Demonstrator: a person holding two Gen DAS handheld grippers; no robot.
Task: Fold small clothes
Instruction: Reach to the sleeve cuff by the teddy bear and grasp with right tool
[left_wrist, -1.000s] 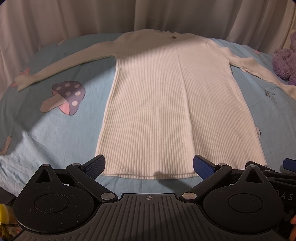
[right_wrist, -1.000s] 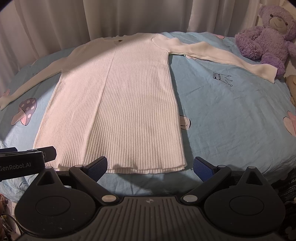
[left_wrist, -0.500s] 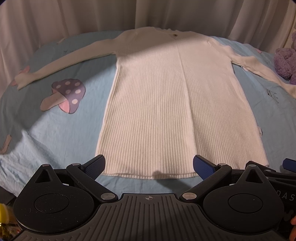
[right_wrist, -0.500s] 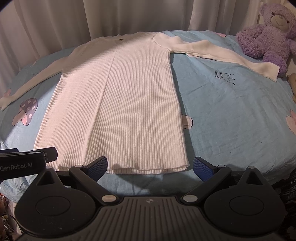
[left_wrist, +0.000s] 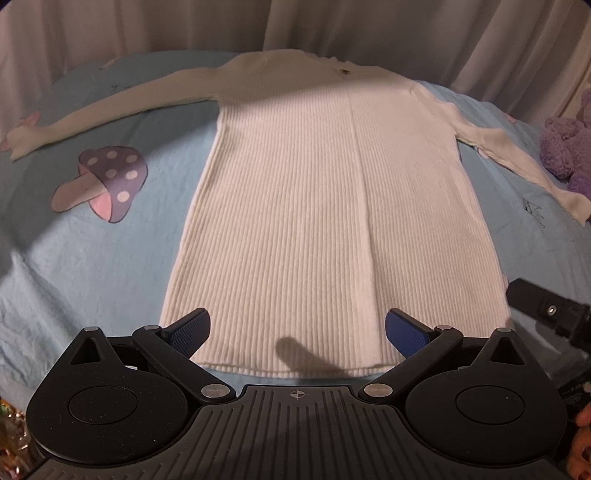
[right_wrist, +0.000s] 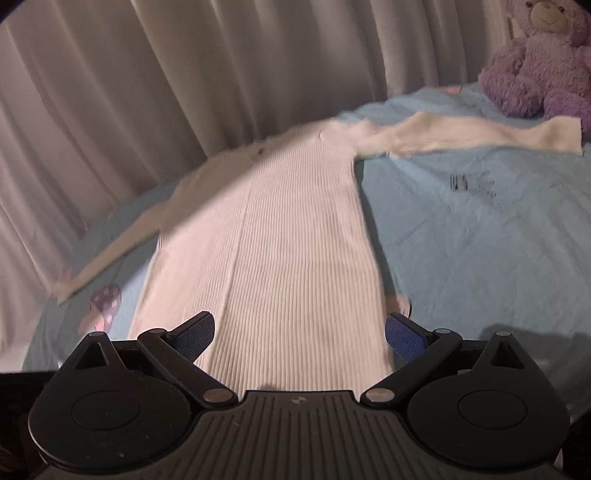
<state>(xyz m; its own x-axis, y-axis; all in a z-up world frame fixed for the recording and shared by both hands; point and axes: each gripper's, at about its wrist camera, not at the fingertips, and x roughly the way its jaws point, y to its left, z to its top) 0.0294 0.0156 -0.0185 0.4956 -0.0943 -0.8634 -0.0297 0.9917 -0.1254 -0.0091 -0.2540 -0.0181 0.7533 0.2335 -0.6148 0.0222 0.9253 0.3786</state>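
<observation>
White ribbed sweater (left_wrist: 332, 221) flat on blue bed (left_wrist: 92, 258), sleeves spread | left claw (left_wrist: 297, 332) wide, right claw (right_wrist: 299, 334) wide, both empty at hem | risk: 1-layer pinch skews fold

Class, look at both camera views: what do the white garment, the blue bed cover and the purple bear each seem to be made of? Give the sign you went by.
White garment: apparently a rib knit, matte; fine parallel ridges run its length.
Blue bed cover: looks like thin woven cloth, matte, with small creases and printed pictures.
Purple bear: plush, fuzzy and tufted, probably synthetic pile.
</observation>
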